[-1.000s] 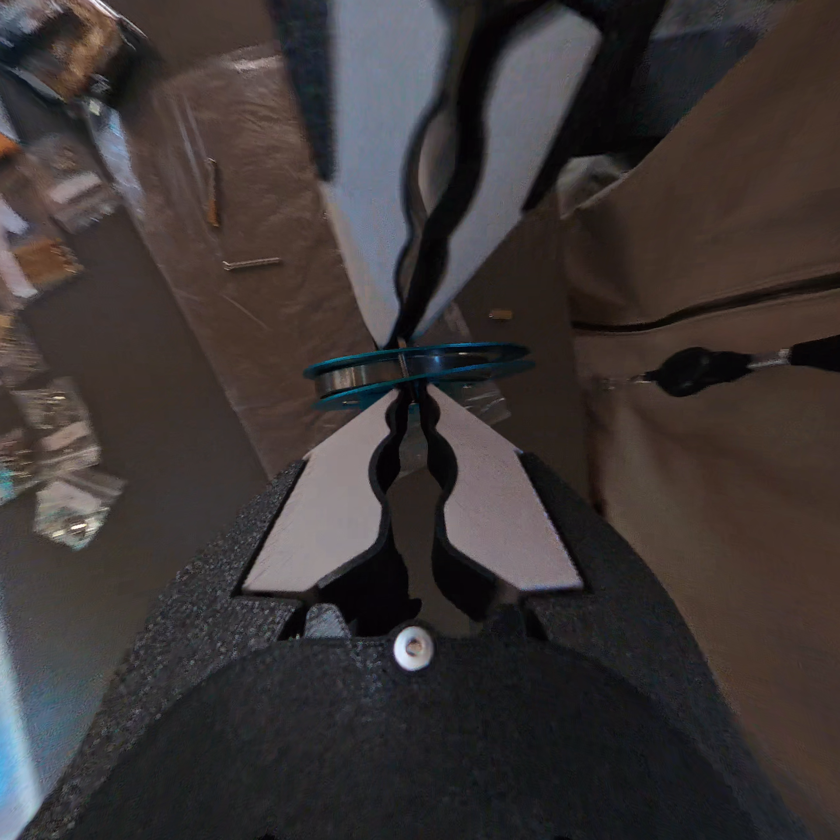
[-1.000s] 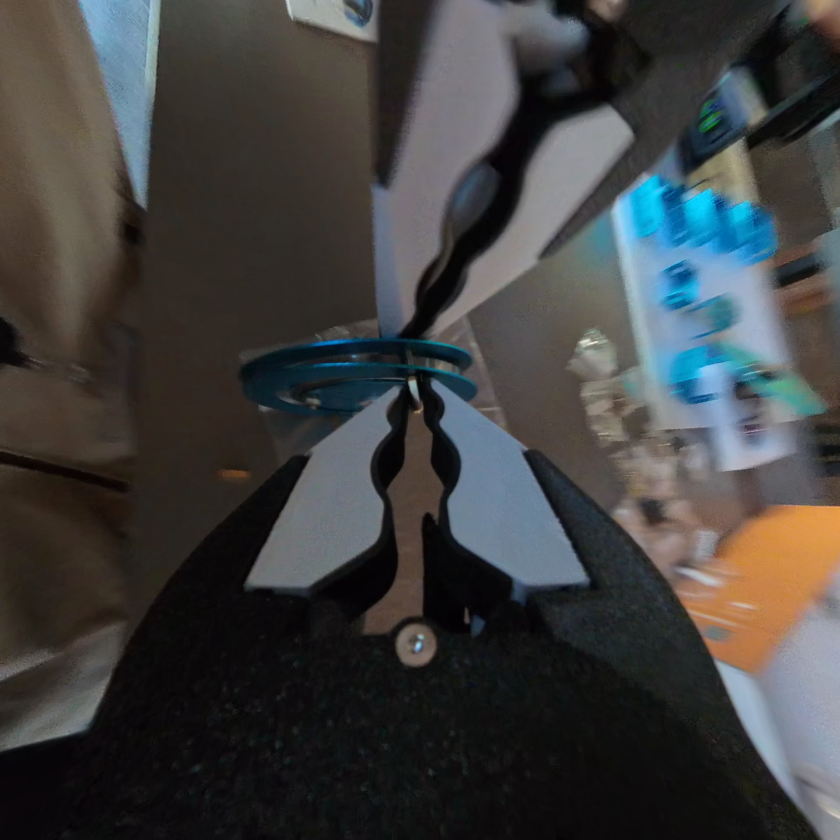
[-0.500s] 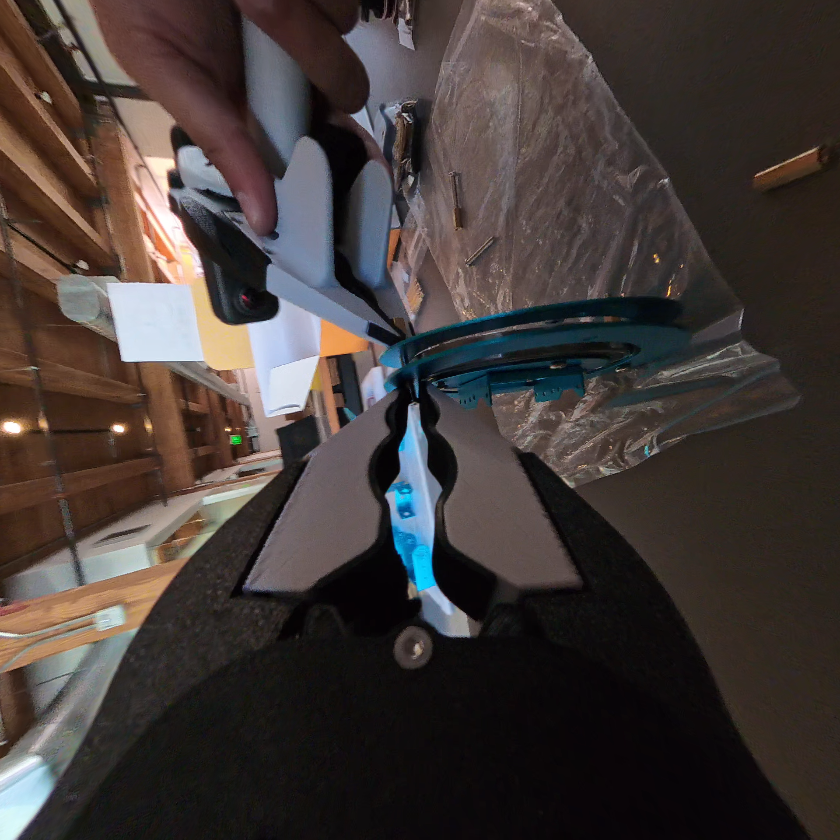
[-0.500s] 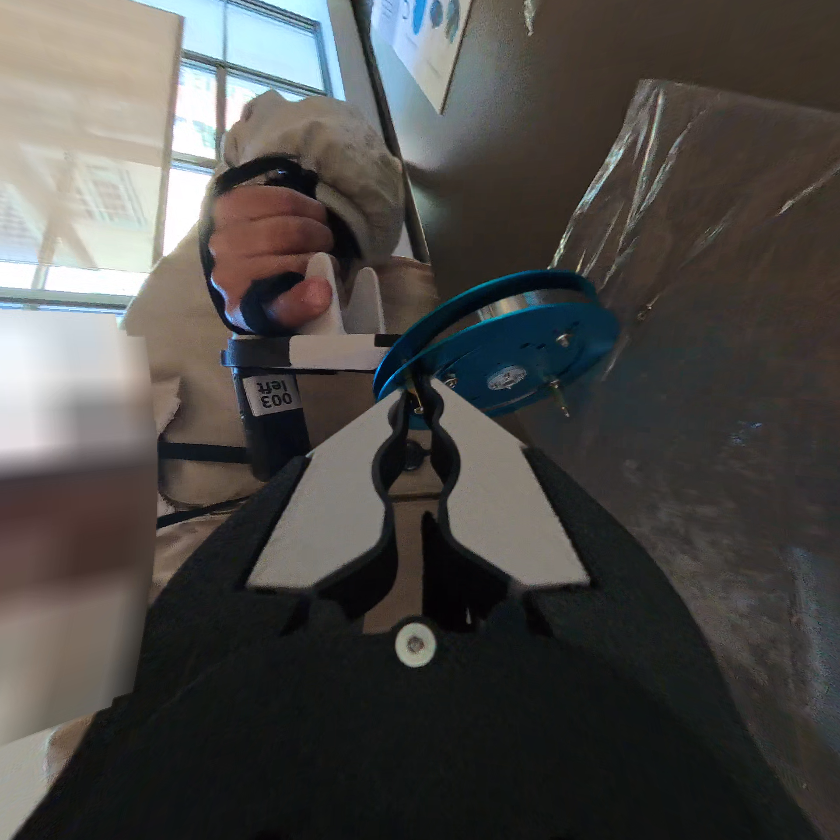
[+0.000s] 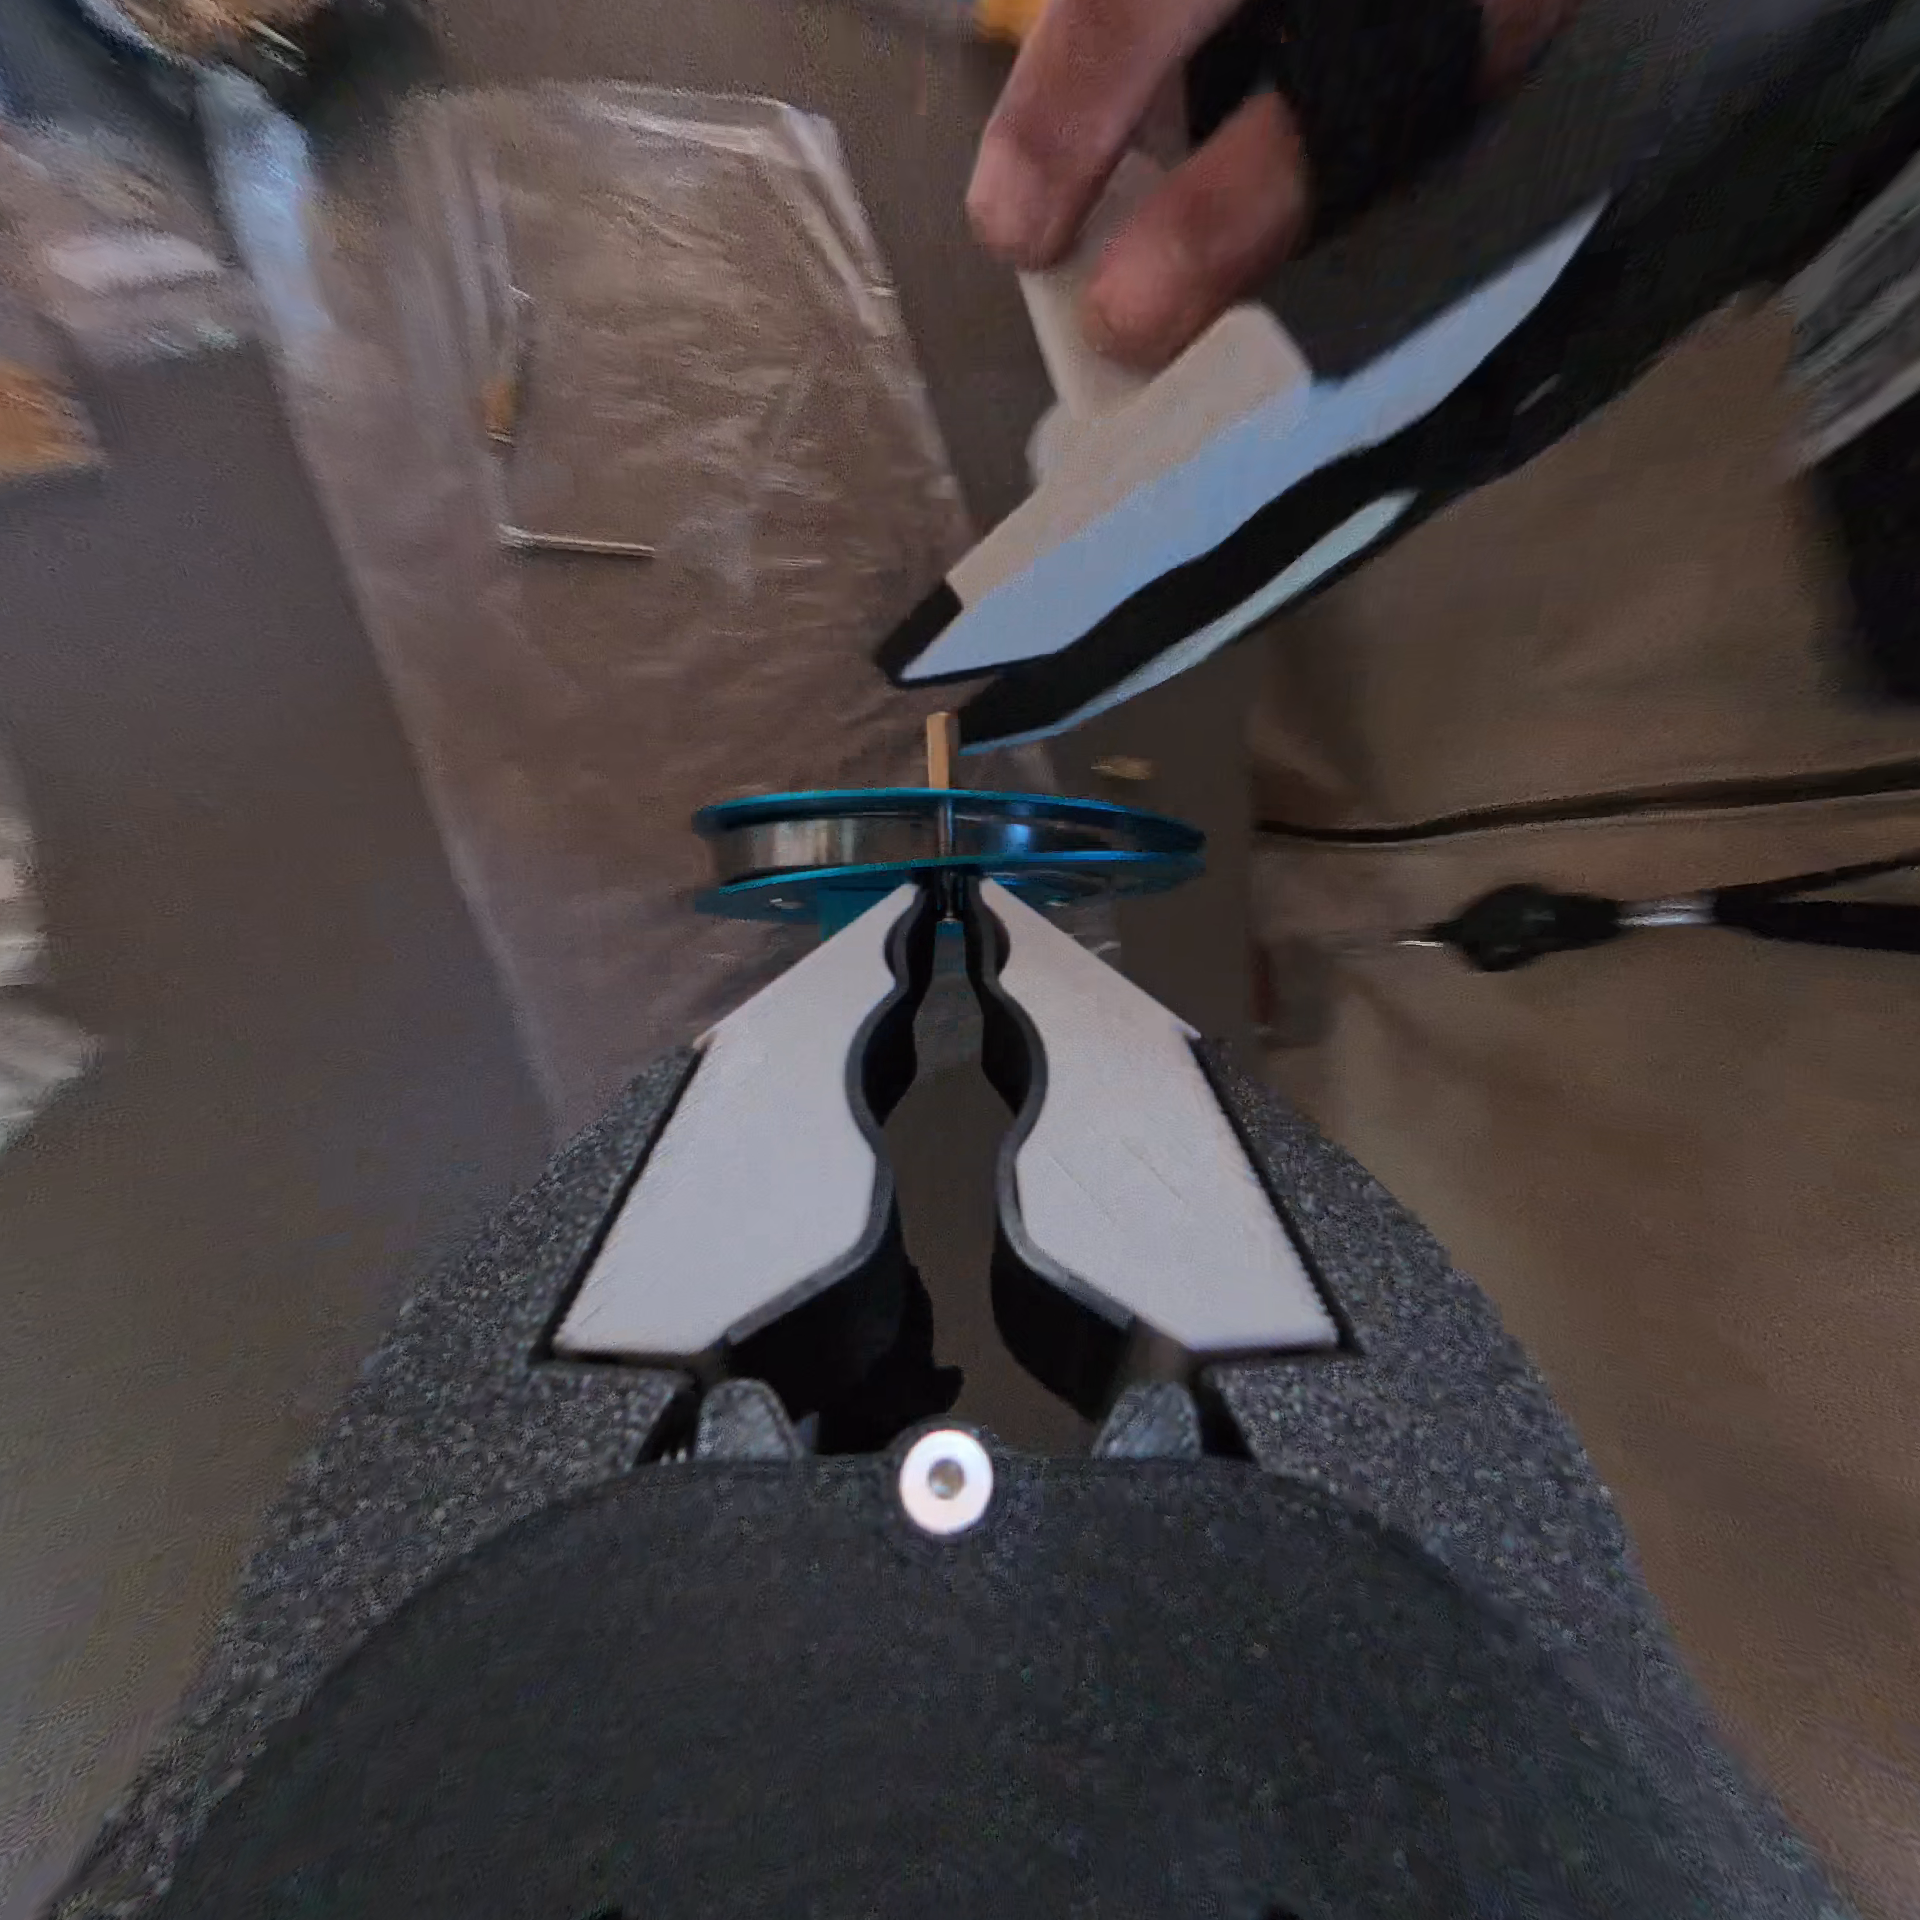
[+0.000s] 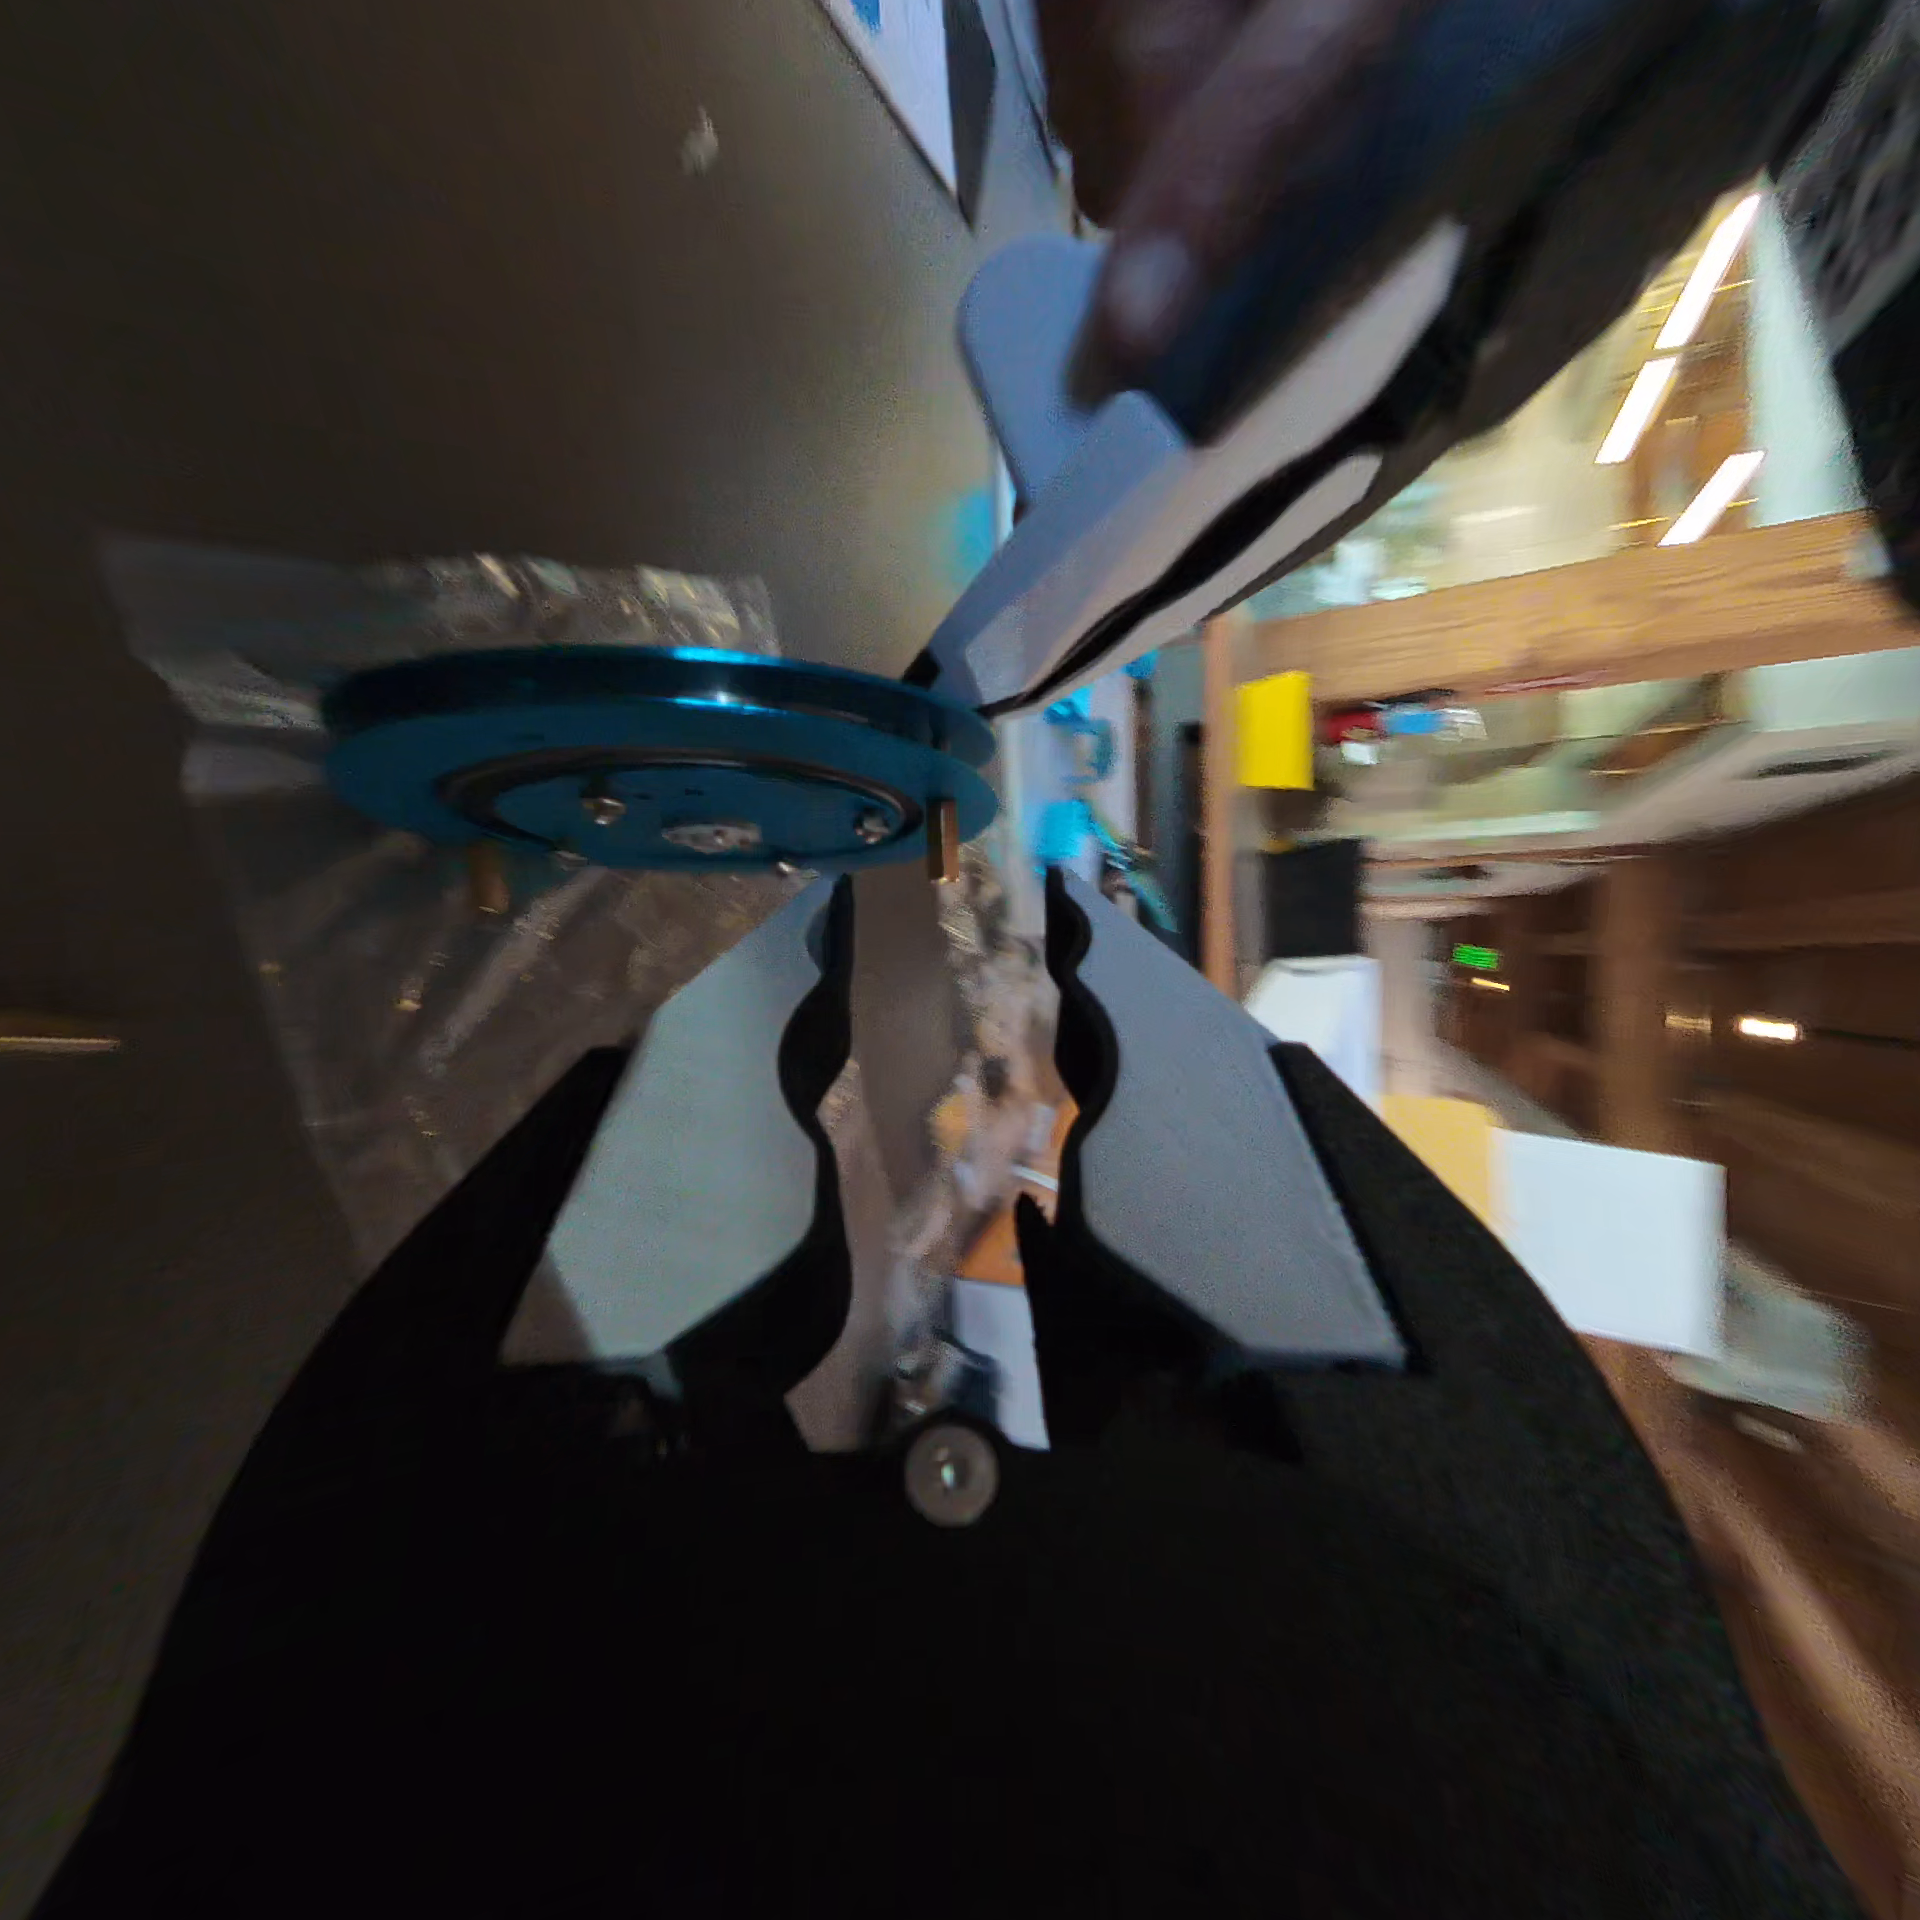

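A blue two-plate disc assembly point(image 5: 831, 810) with a metal ring between its plates is held off the table. My left gripper point(image 5: 945, 899) is shut on its near rim. A brass standoff point(image 5: 940, 750) sticks out of the disc's far face. My right gripper point(image 5: 935, 707) hovers just beyond that standoff, held by a hand. In the right wrist view the right gripper point(image 6: 945, 888) is open and empty, with its fingertips on either side of the standoff point(image 6: 943, 844) but not touching it. The disc point(image 6: 644, 743) shows its screwed face there, and the left gripper point(image 6: 956, 694) pinches its rim.
A clear plastic bag point(image 5: 665, 416) lies on the dark table with a loose pin point(image 5: 571, 542) in it. Another brass standoff point(image 5: 1122, 769) lies on the table. A person's beige jacket point(image 5: 1558, 1143) with a black zipper pull point(image 5: 1517, 925) is close on the right. Wooden shelving point(image 6: 1558, 623) stands behind. Only a small space, under 4 cm, lies between the two pairs of fingers.
My right gripper has opened and let go of the disc, drawing slightly back. The left gripper still holds the disc, and both views have swung round.
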The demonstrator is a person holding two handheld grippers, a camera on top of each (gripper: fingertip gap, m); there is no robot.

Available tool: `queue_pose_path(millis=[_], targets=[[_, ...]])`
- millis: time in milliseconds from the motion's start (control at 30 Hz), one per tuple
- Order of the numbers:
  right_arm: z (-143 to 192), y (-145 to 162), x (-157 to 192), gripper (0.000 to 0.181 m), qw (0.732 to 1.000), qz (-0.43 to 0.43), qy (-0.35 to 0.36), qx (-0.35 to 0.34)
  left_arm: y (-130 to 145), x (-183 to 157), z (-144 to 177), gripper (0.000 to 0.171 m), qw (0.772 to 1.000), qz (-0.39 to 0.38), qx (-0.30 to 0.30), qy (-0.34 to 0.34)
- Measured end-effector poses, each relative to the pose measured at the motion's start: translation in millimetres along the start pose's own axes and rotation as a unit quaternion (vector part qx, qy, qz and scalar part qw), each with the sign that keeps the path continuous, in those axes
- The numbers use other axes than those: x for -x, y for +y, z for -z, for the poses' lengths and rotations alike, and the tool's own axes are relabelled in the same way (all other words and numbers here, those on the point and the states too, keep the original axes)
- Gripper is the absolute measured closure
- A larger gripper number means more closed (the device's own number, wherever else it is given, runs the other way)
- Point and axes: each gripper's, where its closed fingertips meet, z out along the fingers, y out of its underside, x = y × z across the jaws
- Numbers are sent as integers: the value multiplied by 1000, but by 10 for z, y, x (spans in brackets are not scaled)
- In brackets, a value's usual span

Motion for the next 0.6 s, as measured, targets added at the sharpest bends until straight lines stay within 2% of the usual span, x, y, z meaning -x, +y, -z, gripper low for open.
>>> queue_pose_path(millis=[100,133,233,267,433,600], targets=[[-122,77,-16,148,993,78,85,37,-18,-68,-7,168,989,86,-4,120],[-140,72,-22,150,988,102,110,35,-35,-74,-10,168,984,106,-8,146],[-115,-24,-66,173,970,155,185,17,-73,-89,-16,169,964,162,-20,209],[-116,-20,-67,173,969,154,191,16,-79,-93,-16,169,959,175,-26,223],[-86,-47,-16,174,967,151,206,1,-73,-36,5,168,947,203,-36,248],[-142,-28,-51,176,969,134,206,10,-46,-39,3,168,953,185,-26,240]])
